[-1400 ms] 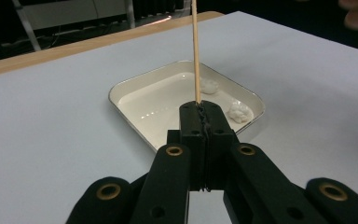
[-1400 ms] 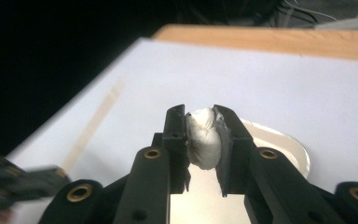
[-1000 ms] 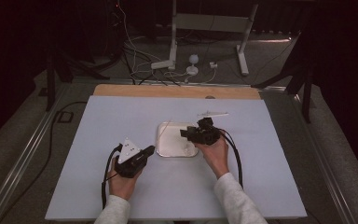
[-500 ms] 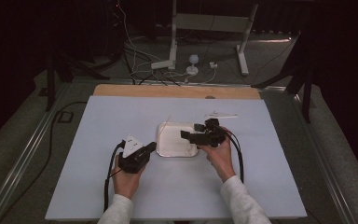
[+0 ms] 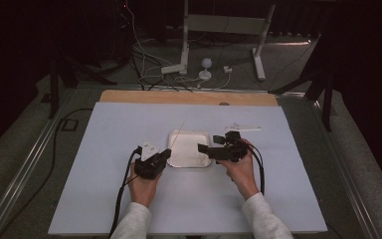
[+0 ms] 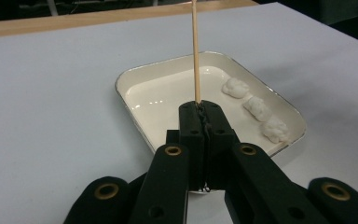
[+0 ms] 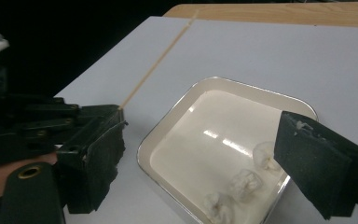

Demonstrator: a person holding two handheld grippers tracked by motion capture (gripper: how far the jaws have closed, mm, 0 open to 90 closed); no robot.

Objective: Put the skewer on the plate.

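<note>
On the white table [image 5: 129, 199], the L tool [image 6: 200, 109] is clamped on a skewer [image 6: 196, 51] w/ nothing threaded yet; the R tool [image 7: 200, 158], jaws just opening wide & empty, hovers over three marshmallows [image 6: 256, 108] at the tray's [image 6: 135, 79] 3 o'clock edge.

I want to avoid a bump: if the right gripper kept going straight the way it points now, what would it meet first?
Probably the white tray: the right gripper, jaws just opened and empty, points left over its near edge, where three white lumps lie. Beyond waits the left gripper, shut on a skewer. Height is unclear.
</note>
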